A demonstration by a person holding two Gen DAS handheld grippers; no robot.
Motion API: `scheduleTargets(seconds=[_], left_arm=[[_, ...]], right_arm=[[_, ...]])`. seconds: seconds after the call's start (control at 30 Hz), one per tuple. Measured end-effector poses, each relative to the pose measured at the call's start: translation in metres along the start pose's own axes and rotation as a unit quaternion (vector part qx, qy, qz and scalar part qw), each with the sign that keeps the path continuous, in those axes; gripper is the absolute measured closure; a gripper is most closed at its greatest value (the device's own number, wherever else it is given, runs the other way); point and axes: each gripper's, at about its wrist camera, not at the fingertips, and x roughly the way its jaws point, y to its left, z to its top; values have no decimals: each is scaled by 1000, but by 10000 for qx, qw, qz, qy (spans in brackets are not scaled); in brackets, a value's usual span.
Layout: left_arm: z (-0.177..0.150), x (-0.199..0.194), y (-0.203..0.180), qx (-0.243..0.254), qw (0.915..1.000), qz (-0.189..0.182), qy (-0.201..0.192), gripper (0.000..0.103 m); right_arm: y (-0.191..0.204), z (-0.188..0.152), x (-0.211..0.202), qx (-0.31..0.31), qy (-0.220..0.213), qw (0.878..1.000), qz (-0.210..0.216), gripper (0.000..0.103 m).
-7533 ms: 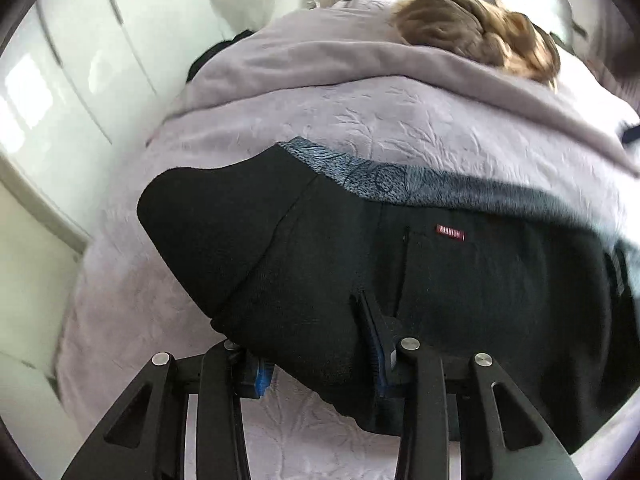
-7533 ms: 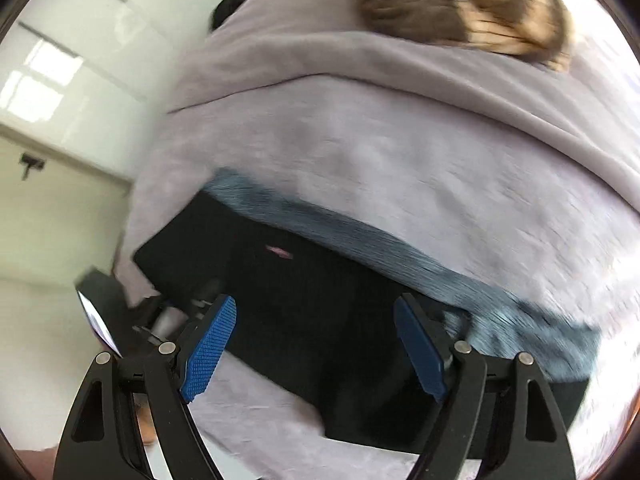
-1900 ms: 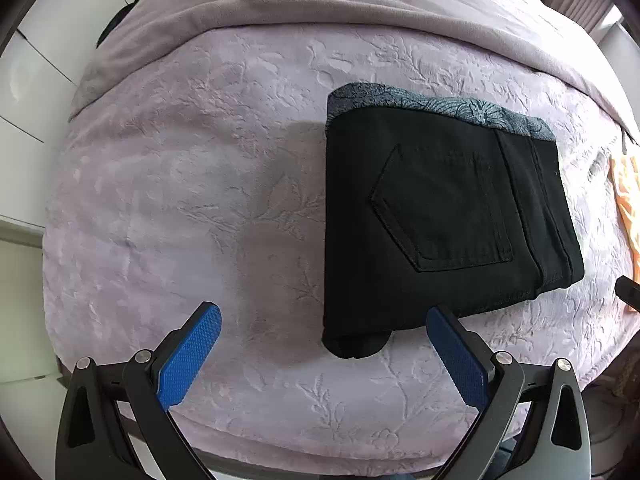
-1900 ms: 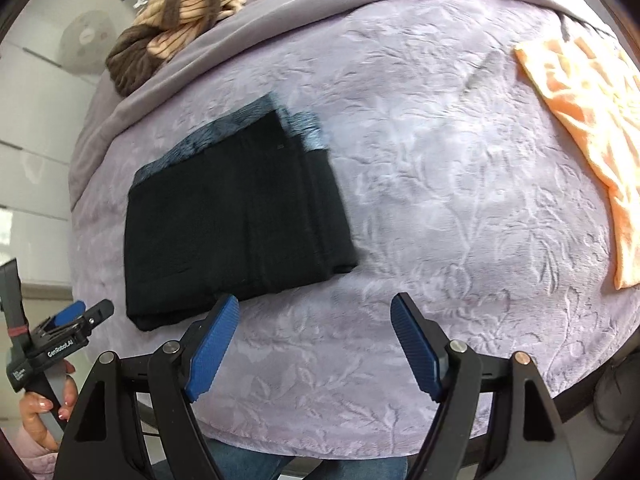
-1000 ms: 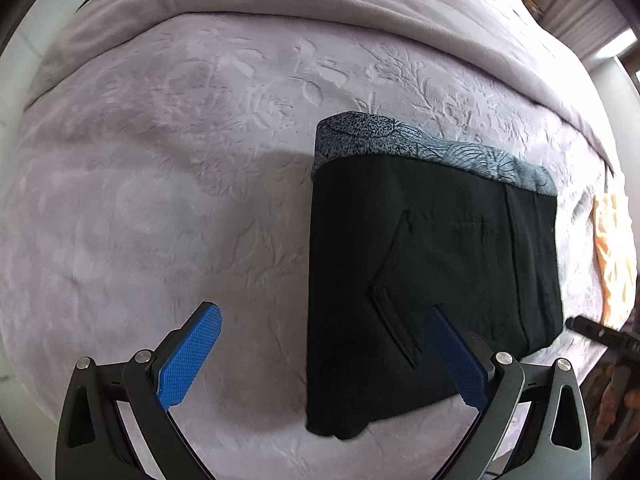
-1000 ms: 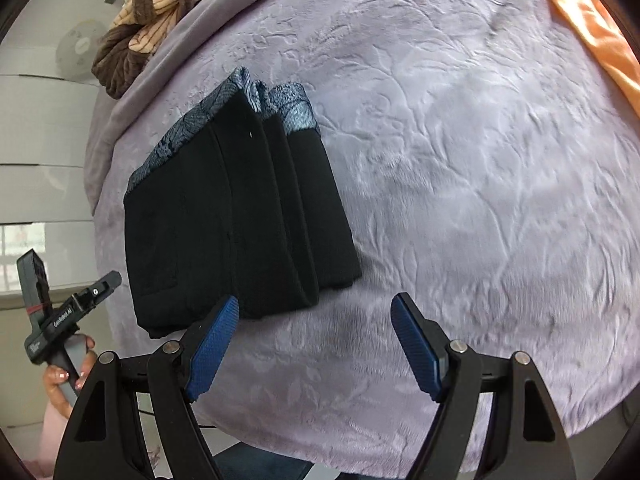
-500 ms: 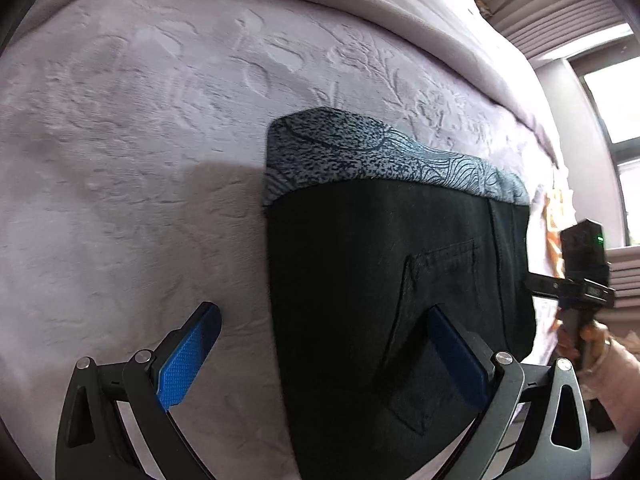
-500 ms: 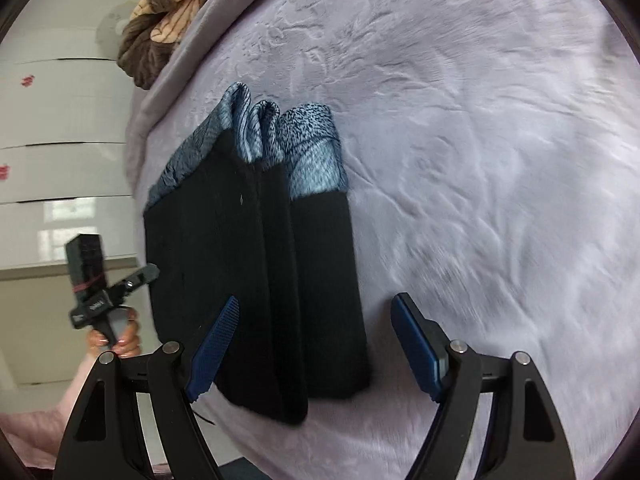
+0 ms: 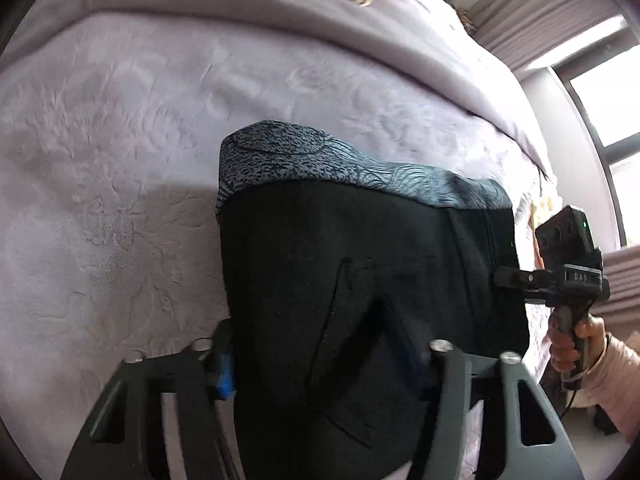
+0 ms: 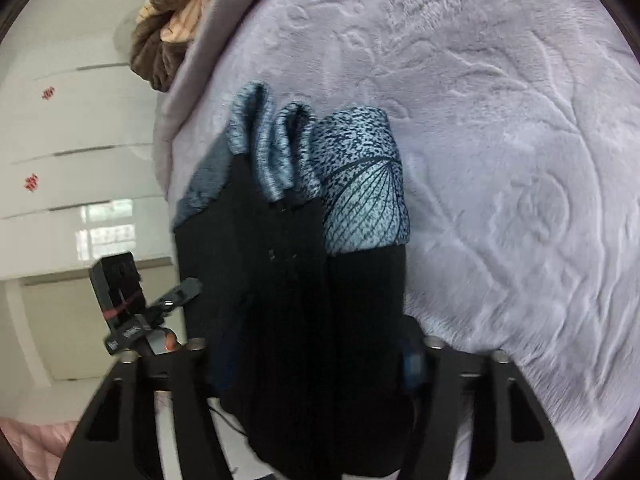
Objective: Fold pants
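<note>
With both jaws just closing, left gripper [image 9: 320,364] and right gripper [image 10: 312,356] clamp folded pants [image 9: 360,280] on bed [image 9: 120,160], likely for lifting.

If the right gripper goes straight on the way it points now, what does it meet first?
Probably the folded black pants with the grey patterned waistband, already between the right gripper jaws; beyond lies only lilac embossed bedspread.

**Folded pants near the front edge of the bed**

The folded black pants with a patterned grey waistband [image 9: 360,272] lie on the lilac embossed bedspread [image 9: 120,184], waistband toward the far side. A brown-and-tan striped garment [image 10: 168,28] sits behind them at the bed's far end. The left hand-held gripper [image 9: 316,356] straddles the pants' near-left corner, the right hand-held gripper [image 10: 308,356] their right end.
</note>
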Motion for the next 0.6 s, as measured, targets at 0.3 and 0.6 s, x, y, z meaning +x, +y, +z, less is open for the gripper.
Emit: scheduleTargets(seconds=[0.3, 0.6], left_arm=[[-36, -52, -21, 43, 9999, -94, 52, 47], [-86, -36, -7, -296, 9969, 633, 372, 42]], right_arm=[[36, -43, -26, 241, -99, 9972, 696, 58], [24, -100, -18, 482, 81, 9977, 474, 58]])
